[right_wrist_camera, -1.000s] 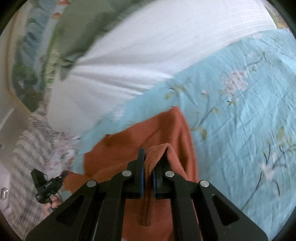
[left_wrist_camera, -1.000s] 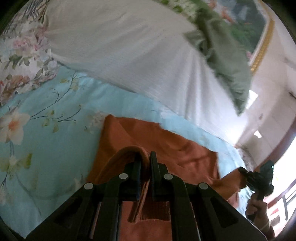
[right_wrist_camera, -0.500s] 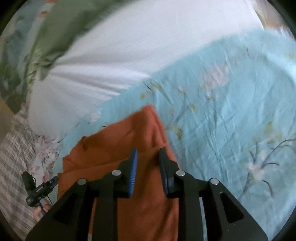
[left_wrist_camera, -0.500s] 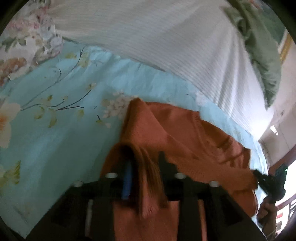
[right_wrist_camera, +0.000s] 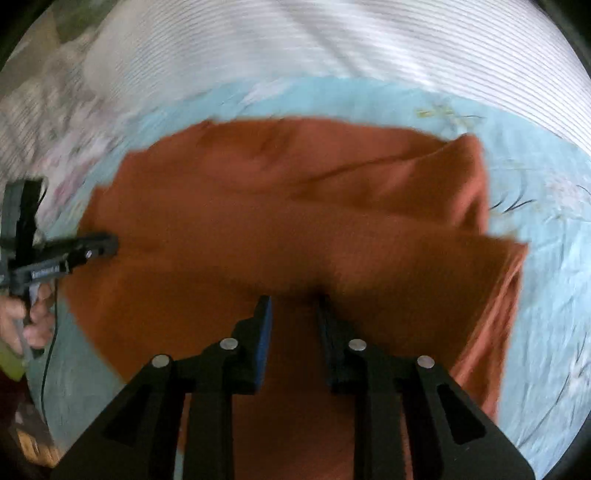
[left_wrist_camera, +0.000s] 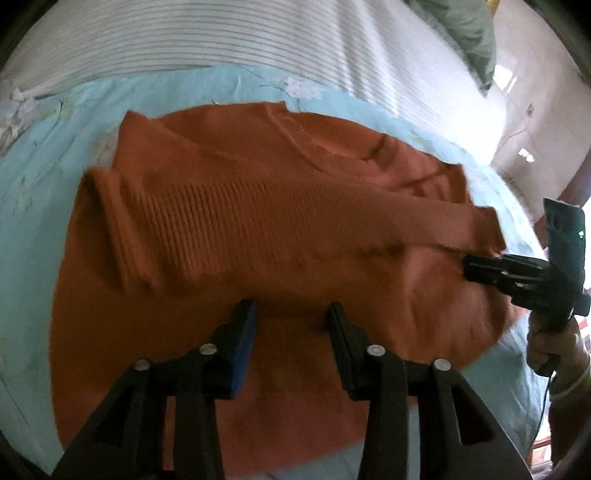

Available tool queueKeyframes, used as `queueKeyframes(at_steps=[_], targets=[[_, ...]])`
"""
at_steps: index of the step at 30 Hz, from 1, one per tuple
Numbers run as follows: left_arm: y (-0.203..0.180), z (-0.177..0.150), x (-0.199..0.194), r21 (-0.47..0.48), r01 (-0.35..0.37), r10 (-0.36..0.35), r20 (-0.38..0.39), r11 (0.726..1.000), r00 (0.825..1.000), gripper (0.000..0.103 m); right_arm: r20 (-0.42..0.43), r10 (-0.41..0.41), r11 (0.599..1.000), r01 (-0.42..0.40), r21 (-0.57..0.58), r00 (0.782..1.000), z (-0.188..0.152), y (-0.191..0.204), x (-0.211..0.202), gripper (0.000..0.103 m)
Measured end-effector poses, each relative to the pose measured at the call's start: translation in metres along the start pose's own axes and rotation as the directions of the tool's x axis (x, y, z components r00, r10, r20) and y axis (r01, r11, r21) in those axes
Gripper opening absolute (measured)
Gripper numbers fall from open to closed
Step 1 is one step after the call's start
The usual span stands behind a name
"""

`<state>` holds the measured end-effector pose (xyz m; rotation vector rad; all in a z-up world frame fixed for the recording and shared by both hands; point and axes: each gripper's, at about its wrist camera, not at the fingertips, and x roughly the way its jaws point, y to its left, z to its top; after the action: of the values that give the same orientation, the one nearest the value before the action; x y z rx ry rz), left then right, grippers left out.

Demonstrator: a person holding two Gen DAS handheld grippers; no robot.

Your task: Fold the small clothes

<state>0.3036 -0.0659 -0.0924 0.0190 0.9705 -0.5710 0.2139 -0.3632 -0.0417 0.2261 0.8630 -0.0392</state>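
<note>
On the light blue flowered bed sheet (left_wrist_camera: 44, 155) lies one orange knitted sweater (left_wrist_camera: 229, 229), spread nearly flat, with its round neckline toward the white striped pillow (left_wrist_camera: 221, 40) at the far side. Starting at the left of the left wrist view, one ribbed sleeve (left_wrist_camera: 159, 225) is laid across the chest, its cuff rolled a little near the left edge of the garment; it runs to the right, where a second cuff end (left_wrist_camera: 484, 229) shows near the other tool. The left gripper (left_wrist_camera: 291, 325) hovers over the lower body of the sweater with its fingers wide apart and nothing between them. At the right, the right gripper (left_wrist_camera: 476, 267) reaches the sweater's edge; in its own view (right_wrist_camera: 293, 314) the fingers stand moderately apart and grip nothing, with the cloth just below them. I judge that the knit is light, soft and floppy, not slippery and not fragile, so it will sag and drag when it is lifted at one point only. It is better to pinch the thick places: the bottom hem at its two corners, or the shoulder seams, one tool on each. I count one sweater, two sleeves, two grippers, one white pillow and one green pillow (left_wrist_camera: 465, 33) behind it.
</note>
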Motion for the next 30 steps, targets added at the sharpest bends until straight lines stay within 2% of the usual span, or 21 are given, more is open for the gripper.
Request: queueKeyframes(at_steps=[2,5,7,8,10,13,15,18,22,26,30], targets=[[0.010,0.021,0.010,-0.007,-0.045,0.045,-0.001,0.999,0.999,0.023,0.054,-0.052,0.997,0.048,0.066,0.997,0.017,-0.018,-0.003,0.023],[0.031,0.057,0.016,-0.059,-0.074,0.076,0.033,0.996,0.997,0.023,0.120,-0.109,0.983,0.089,0.157,0.987,0.034,-0.039,-0.009,0.023],[0.041,0.078,0.017,-0.090,-0.144,0.150,0.069,0.985,0.986,0.023,0.176,-0.163,0.967,0.122,0.222,0.971,0.042,-0.051,-0.021,0.026],[0.047,0.090,0.016,-0.113,-0.177,0.188,0.091,0.978,0.978,0.028,0.209,-0.192,0.955,0.133,0.266,0.959,0.043,-0.060,-0.032,0.028],[0.059,0.101,0.008,-0.162,-0.200,0.222,0.129,0.966,0.966,0.035,0.238,-0.210,0.936,0.124,0.330,0.948,0.043,-0.071,-0.046,0.040],[0.074,0.099,-0.007,-0.233,-0.180,0.221,0.164,0.956,0.961,0.042,0.260,-0.173,0.929,0.070,0.364,0.950,0.030,-0.075,-0.063,0.040],[0.077,0.086,-0.018,-0.254,-0.170,0.217,0.173,0.952,0.961,0.046,0.259,-0.149,0.934,0.049,0.355,0.954,0.017,-0.066,-0.072,0.041],[0.069,0.053,-0.031,-0.276,-0.135,0.187,0.172,0.952,0.967,0.047,0.257,-0.082,0.943,-0.009,0.334,0.963,-0.007,-0.046,-0.076,0.044],[0.059,-0.003,-0.053,-0.331,-0.045,0.111,0.182,0.942,0.977,0.049,0.246,-0.015,0.947,-0.065,0.314,0.969,-0.045,-0.022,-0.083,0.051],[0.046,-0.061,-0.079,-0.404,0.033,0.051,0.196,0.914,0.979,0.059,0.228,0.050,0.943,-0.121,0.311,0.972,-0.074,-0.001,-0.086,0.052],[0.035,-0.101,-0.092,-0.447,0.073,0.018,0.195,0.892,0.981,0.063,0.217,0.096,0.927,-0.167,0.337,0.971,-0.099,0.012,-0.090,0.058]])
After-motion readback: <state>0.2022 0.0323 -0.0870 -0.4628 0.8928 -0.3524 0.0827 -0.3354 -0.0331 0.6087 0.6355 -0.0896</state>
